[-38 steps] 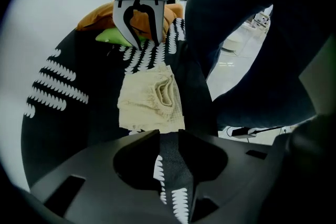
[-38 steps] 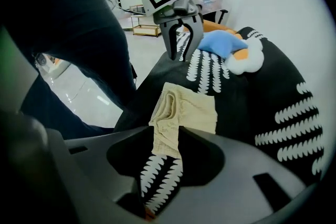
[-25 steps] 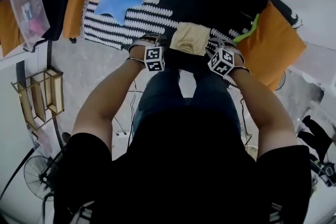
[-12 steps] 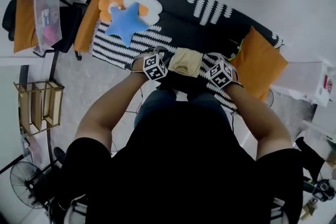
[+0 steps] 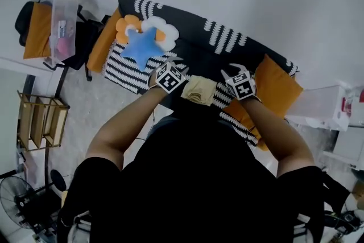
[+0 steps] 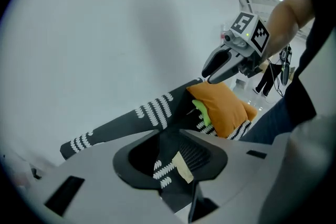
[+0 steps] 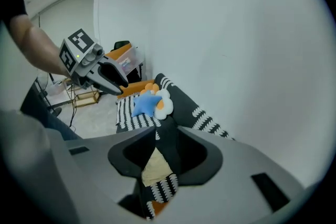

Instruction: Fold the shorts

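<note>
Left gripper (image 7: 124,87): jaws partway apart, nothing gripped; through the gap only the sofa (image 5: 190,25) and a sliver of the shorts (image 5: 199,90) show. Right gripper (image 6: 207,77): jaws also partway apart and just been closing; nothing between them. Both are in the air, one either side of the shorts and apart from them.

Shorts: compact tan bundle on the front of the seat, between the blue star cushion (image 5: 139,47) and the orange cushion (image 5: 278,88).

Judgement: fold looks done or nearly so; step in hand is getting clear. Lift away without brushing the top layer; check the edges lie square; if a flap gapes, press it lightly rather than re-grip.
</note>
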The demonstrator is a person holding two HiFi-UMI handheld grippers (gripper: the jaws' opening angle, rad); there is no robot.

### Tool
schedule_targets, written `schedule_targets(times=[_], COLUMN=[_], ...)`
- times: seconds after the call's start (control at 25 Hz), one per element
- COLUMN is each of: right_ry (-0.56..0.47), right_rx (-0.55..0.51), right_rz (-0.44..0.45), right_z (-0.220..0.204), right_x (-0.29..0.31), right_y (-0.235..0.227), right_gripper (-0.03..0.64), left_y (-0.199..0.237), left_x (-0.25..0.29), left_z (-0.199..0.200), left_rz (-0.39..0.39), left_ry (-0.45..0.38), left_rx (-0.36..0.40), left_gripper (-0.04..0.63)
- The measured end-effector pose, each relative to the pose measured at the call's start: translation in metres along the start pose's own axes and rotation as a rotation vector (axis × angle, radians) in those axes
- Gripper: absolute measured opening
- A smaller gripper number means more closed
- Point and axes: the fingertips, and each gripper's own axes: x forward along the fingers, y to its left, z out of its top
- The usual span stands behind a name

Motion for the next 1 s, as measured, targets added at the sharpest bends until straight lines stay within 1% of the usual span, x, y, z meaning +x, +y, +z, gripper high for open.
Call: schedule_targets(times=[0.28,0.44,0.6,0.72,1.0], right_ry=[-0.097,-0.124,-0.144,-0.155,-0.197], right_rx=[0.079,0.114,0.122,0.136,0.157], right_rz=[-0.026,-0.038,-0.052,-0.067,-0.102], right_z=[0.058,0.079,0.092,0.103,0.127], right_x=[-0.012,-0.014,-0.016,-0.018,-0.025], right_y=[-0.016,-0.026,-0.037,-0.048,-0.067], right_gripper=[0.117,0.101,0.097,0.094,0.087], left_y=[0.034,0.052,0.062,0.067,0.087], left_x=[-0.024,-0.031,-0.036,-0.039,-0.044], left_z=[0.025,0.049,0.065,0.079,0.103], left_rz=[0.045,0.076,0.085,0.068,0.085], left_ry=[-0.053,-0.122,-0.146,-0.175,-0.225], left_rx=[-0.105,-0.086,-0.134,-0.164,-0.193], left_gripper=[0.132,0.129,0.129,0.129,0.127])
